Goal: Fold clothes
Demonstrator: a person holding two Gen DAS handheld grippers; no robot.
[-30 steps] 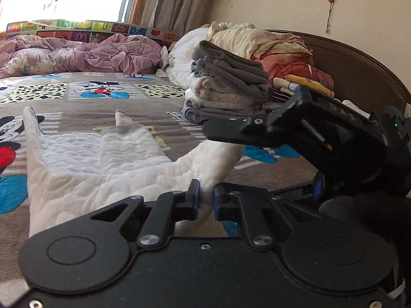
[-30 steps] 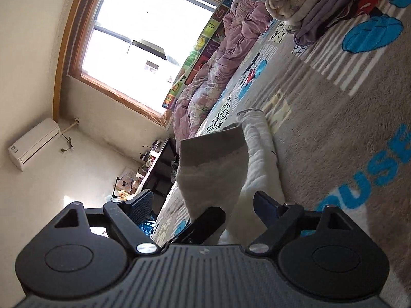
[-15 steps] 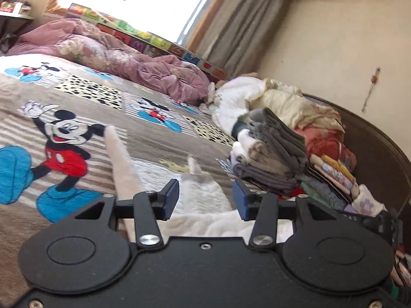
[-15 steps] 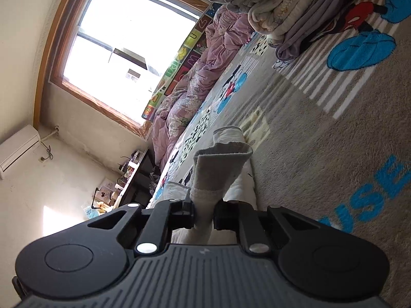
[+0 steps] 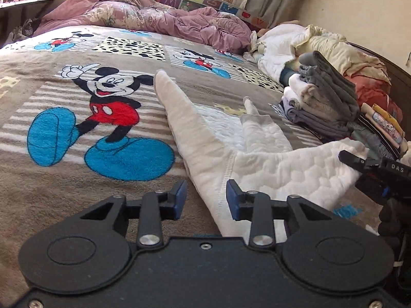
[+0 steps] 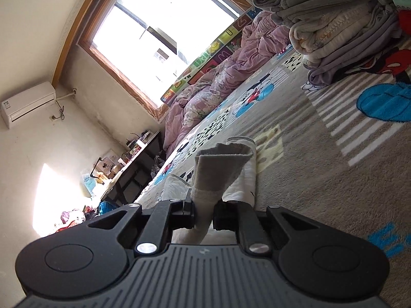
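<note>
The white garment (image 5: pixel 257 164) lay spread near the bed's (image 5: pixel 38 200) front edge. The right gripper (image 6: pixel 204 211) pinched its cuff; the left gripper (image 5: pixel 206 197), jaws closing around the hem, was not yet gripping. Next probably: grip, then fold over.

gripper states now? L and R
Left gripper: closing; white garment edge between the pads, not yet pinched.
Right gripper: shut on the white garment's grey cuff.

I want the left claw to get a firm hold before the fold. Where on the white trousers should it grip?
Grip the waist edge of the white trousers lying between the left claw, by the side seam. Come in low from the waist end, since the legs fan away flat across the blanket.
</note>
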